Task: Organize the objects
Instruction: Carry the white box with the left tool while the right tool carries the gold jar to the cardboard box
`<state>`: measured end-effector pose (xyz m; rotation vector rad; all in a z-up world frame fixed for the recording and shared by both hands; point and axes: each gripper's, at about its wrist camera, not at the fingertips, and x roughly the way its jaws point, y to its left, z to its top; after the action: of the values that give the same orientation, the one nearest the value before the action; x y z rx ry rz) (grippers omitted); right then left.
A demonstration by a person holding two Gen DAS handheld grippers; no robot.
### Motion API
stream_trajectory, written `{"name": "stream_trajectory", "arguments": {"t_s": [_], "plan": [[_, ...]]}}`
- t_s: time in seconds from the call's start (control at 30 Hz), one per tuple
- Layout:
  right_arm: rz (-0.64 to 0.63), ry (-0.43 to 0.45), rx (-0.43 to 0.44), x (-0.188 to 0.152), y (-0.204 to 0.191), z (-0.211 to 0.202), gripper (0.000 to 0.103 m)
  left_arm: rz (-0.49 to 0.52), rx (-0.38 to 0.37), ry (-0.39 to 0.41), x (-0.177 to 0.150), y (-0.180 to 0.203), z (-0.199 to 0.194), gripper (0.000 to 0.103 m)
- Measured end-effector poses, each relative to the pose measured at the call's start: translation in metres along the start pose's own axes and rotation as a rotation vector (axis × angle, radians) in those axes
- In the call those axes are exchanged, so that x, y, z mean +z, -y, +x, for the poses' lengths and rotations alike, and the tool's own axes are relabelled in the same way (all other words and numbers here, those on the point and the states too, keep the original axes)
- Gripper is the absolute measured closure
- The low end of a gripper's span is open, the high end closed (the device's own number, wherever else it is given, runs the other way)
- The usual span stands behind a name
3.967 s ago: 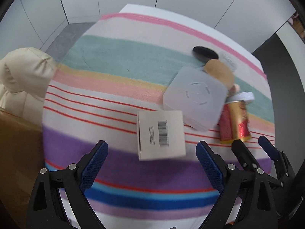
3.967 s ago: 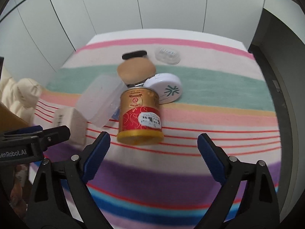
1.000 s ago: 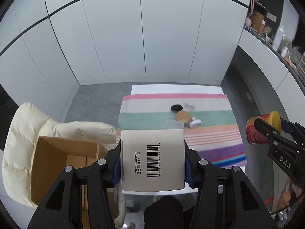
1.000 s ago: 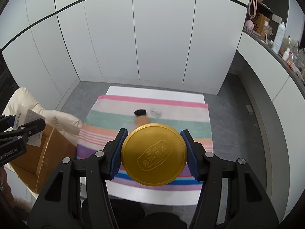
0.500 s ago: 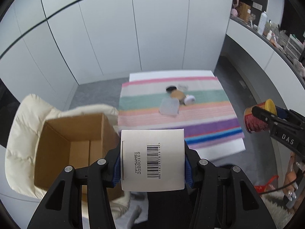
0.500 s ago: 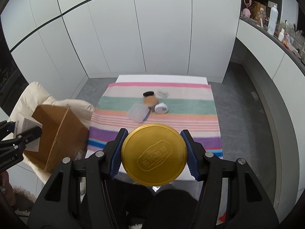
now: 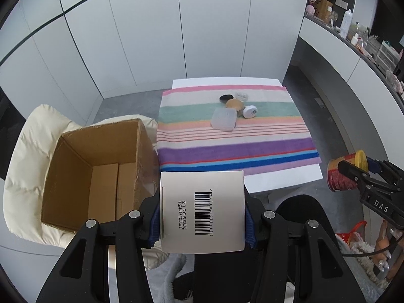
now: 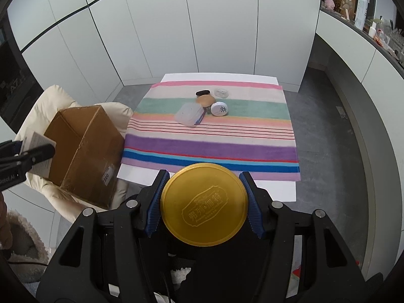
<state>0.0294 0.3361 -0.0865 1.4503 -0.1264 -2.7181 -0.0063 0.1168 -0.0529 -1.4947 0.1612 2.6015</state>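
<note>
While my left gripper (image 7: 202, 223) clamps the white barcode box (image 7: 202, 212) beside the open cardboard box (image 7: 101, 166), nothing seems packed yet, though its floor is partly hidden. Right view: my right gripper (image 8: 204, 205) grips the gold-lidded tin (image 8: 204, 203); five small items (image 8: 202, 106) wait on the striped cloth (image 8: 209, 146).

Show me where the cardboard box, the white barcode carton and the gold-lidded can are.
cardboard box (image 7: 101, 176), left wrist view, on its inner floor flap.
white barcode carton (image 7: 202, 209), left wrist view, on its labelled face.
gold-lidded can (image 8: 204, 207), right wrist view, on the lid's embossed centre.
</note>
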Motion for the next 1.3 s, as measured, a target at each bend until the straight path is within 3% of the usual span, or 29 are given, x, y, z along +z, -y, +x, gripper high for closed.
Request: {"name": "stream_trajectory", "arguments": {"t_s": [0.37, 0.57, 0.9, 1.3], "plan": [[-0.017, 0.0, 0.002, 0.009, -0.012, 0.005, 0.044, -0.046, 0.011, -0.02, 0.001, -0.021, 0.009, 0.05], [-0.07, -0.013, 0.036, 0.015, -0.038, 0.015, 0.044, -0.12, 0.034, -0.055, -0.014, -0.055, 0.014, 0.05], [-0.266, -0.034, 0.181, 0.018, -0.139, 0.035, 0.044, -0.308, 0.14, -0.066, -0.063, -0.143, -0.005, 0.05], [-0.552, -0.081, 0.373, -0.013, -0.284, 0.047, 0.044, -0.538, 0.252, -0.076, -0.132, -0.242, -0.033, 0.05]]}}
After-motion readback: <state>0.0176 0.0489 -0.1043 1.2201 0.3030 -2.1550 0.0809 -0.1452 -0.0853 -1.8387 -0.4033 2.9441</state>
